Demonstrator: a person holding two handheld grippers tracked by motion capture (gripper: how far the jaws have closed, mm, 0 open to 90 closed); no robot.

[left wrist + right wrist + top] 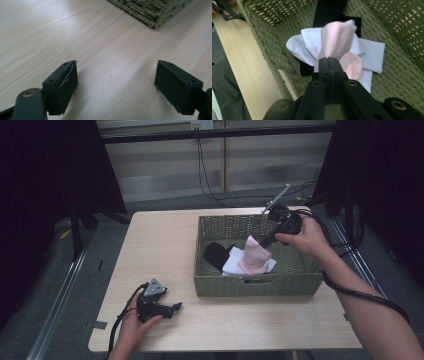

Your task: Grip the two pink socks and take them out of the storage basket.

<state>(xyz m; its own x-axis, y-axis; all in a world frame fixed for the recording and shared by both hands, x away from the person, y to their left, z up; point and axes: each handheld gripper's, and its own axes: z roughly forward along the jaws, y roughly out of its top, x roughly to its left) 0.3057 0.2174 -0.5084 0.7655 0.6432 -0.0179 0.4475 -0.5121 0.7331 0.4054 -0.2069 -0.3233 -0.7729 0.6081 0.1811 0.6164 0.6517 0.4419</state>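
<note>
- A pink sock (254,254) is hanging pinched at its top, drooping into the green woven basket (257,285).
- White socks (372,56) are lying flat beneath it.
- A black sock (216,254) is lying beside them, toward the basket's left end.

one basket (257,285), four socks; two claws

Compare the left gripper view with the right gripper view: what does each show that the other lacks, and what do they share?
Left gripper view alone: the left gripper open, jaws wide apart over bare table. Right gripper view alone: the right gripper shut on a pink sock, lifted above white socks and a black sock inside the basket. Shared: the green woven basket and the pale wooden tabletop.
</note>
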